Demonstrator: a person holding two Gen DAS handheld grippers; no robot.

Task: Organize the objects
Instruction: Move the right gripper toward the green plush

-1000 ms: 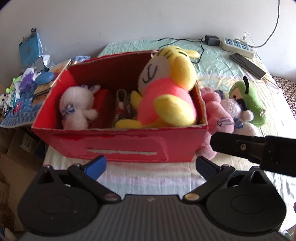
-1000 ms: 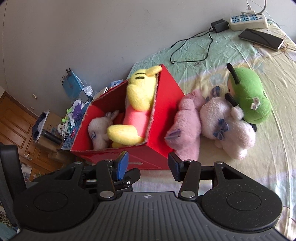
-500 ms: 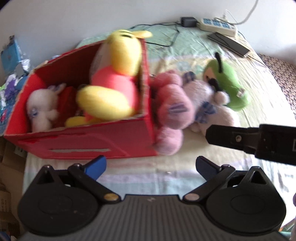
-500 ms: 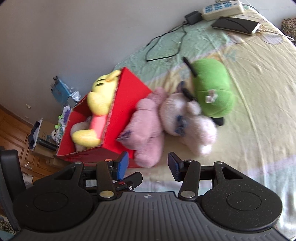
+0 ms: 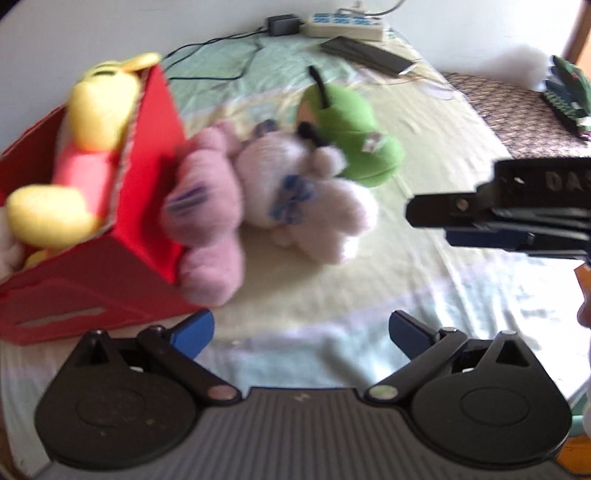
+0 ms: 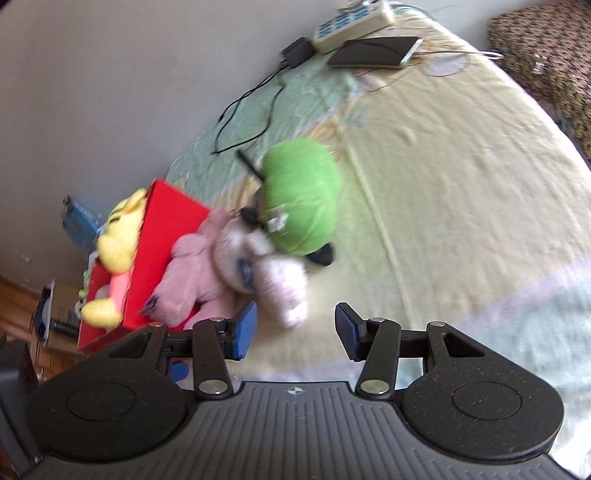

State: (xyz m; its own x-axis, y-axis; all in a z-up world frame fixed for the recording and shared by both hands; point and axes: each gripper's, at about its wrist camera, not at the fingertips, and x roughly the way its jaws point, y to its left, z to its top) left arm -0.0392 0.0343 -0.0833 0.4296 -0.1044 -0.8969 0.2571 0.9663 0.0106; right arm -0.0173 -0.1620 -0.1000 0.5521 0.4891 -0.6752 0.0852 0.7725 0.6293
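A red cardboard box (image 5: 147,206) (image 6: 173,229) sits on the bed at the left with a yellow and pink plush (image 5: 92,147) (image 6: 118,236) inside. Against its right side lie a pink plush (image 5: 207,221) (image 6: 184,280), a pale lilac plush with a blue bow (image 5: 314,199) (image 6: 273,273) and a green plush (image 5: 351,136) (image 6: 303,199). My left gripper (image 5: 301,332) is open and empty, low over the sheet in front of the plushes. My right gripper (image 6: 293,328) is open and empty, just short of the lilac plush. It also shows in the left wrist view as a black bar at the right, the right gripper (image 5: 480,218).
A power strip (image 5: 343,26) (image 6: 351,20), an adapter with black cables (image 6: 258,96) and a dark phone (image 5: 365,55) (image 6: 373,51) lie at the bed's far end by the wall. A patterned cushion (image 5: 517,107) (image 6: 546,48) lies at the right. Open yellow sheet (image 6: 461,192) spreads right of the plushes.
Both views have swung right: the box slid to the left edge and the three loose plushes came to the centre. The right gripper has closed in on the lilac plush.
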